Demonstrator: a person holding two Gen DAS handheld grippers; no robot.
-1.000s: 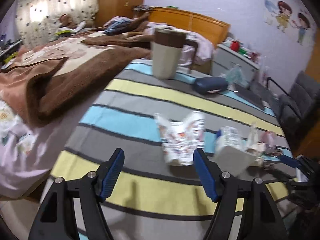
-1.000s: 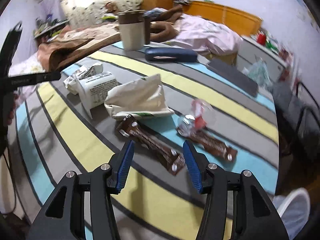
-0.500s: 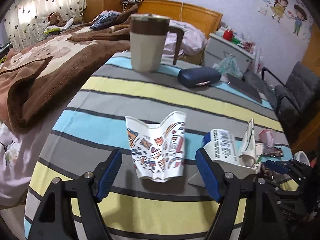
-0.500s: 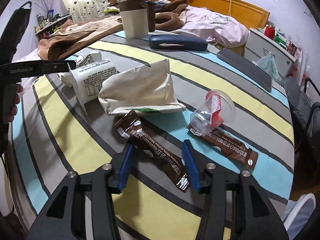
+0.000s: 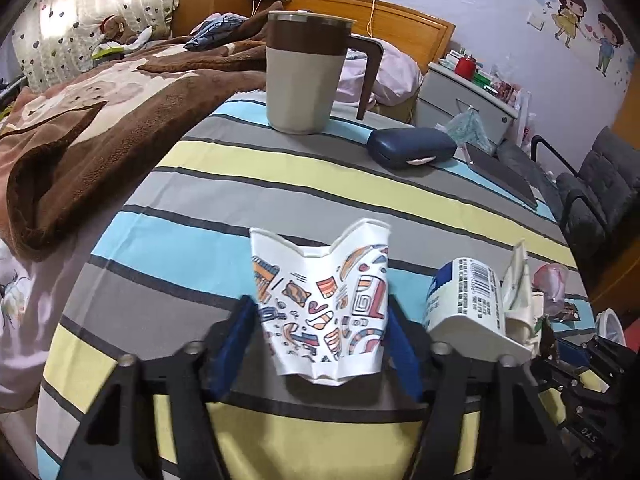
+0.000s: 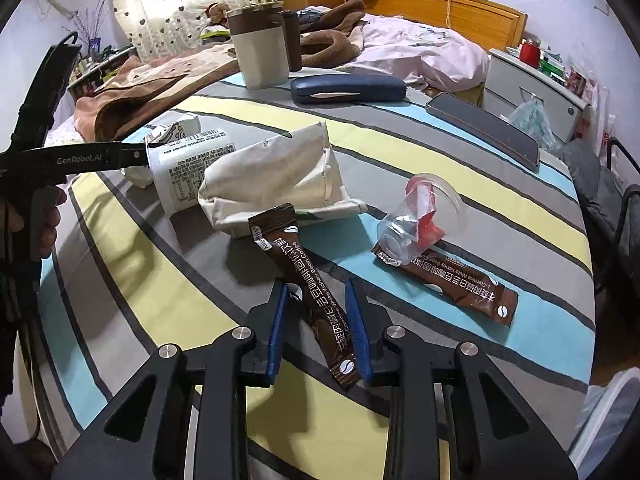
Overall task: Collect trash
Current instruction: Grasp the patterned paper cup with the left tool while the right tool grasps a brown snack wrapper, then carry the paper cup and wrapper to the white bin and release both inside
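A crushed paper cup point(image 5: 324, 312) with colourful prints stands between the blue pads of my left gripper point(image 5: 320, 308). The jaws are closing and both pads touch its sides. In the right wrist view a brown coffee sachet point(image 6: 304, 276) lies slanted between the pads of my right gripper point(image 6: 316, 286). Those jaws are closing too and press on its edges, and its far end is tilted up. A second brown sachet point(image 6: 452, 284), a clear plastic cup point(image 6: 420, 216), a white paper bag point(image 6: 276, 184) and a white printed carton point(image 6: 188, 172) lie on the striped tablecloth point(image 6: 120, 280).
At the far side of the table stand a large beige-and-brown mug point(image 5: 304, 76), a dark blue case point(image 5: 412, 146) and a flat dark device point(image 6: 484, 128). A bed with a brown blanket point(image 5: 80, 140) borders the table's left. A grey chair point(image 5: 600, 188) is on the right.
The left gripper moved forward around the paper cup and its jaws narrowed onto it. The right jaws narrowed onto the brown sachet, which turned more lengthwise between them.
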